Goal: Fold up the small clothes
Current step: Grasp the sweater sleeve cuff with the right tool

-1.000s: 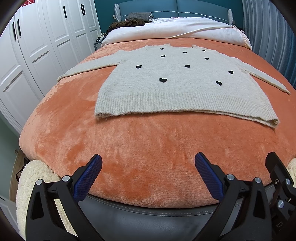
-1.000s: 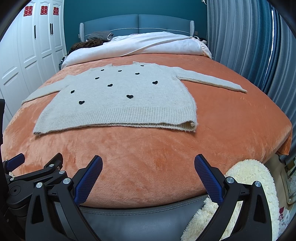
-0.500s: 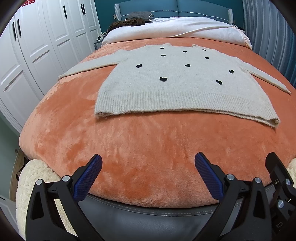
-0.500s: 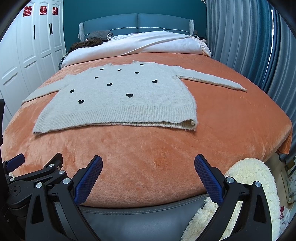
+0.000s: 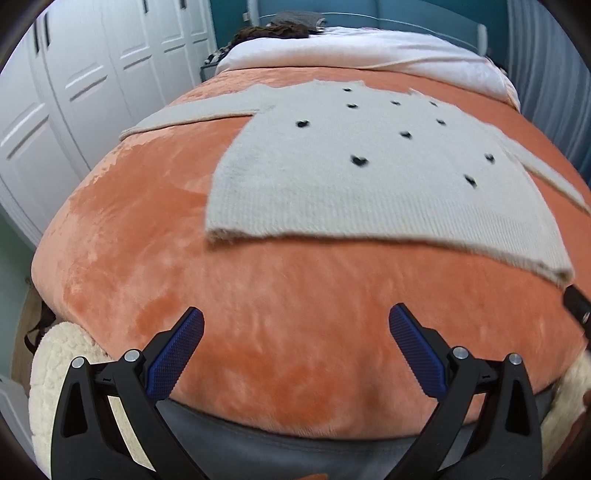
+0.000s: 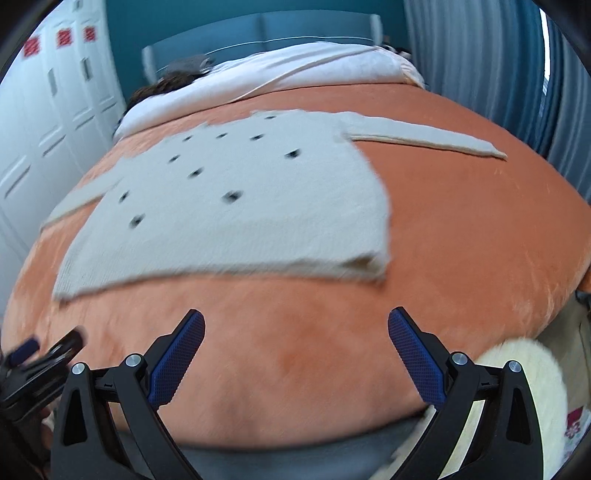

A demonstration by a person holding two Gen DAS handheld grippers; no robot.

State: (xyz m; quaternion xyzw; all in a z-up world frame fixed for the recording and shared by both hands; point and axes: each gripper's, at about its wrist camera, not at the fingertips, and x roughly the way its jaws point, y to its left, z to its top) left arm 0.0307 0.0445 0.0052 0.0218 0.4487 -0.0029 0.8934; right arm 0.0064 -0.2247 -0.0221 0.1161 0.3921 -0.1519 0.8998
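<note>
A cream knit sweater (image 5: 362, 177) with small black hearts lies flat on the orange blanket (image 5: 155, 266), sleeves spread to both sides, hem toward me. It also shows in the right wrist view (image 6: 236, 218). My left gripper (image 5: 295, 325) is open and empty, above the blanket short of the hem's left part. My right gripper (image 6: 295, 325) is open and empty, short of the hem's right part. Part of the left gripper (image 6: 40, 354) shows at the lower left of the right wrist view.
White duvet (image 5: 369, 55) and blue headboard (image 6: 266, 29) lie at the far end. White wardrobes (image 5: 74, 92) stand on the left, blue curtains (image 6: 498, 74) on the right. Fluffy cream rugs (image 5: 59, 369) (image 6: 524, 376) lie on the floor by the bed's foot.
Both grippers have moved forward toward the sweater's hem, so the sweater looks larger and the views are blurred. Both stay open.
</note>
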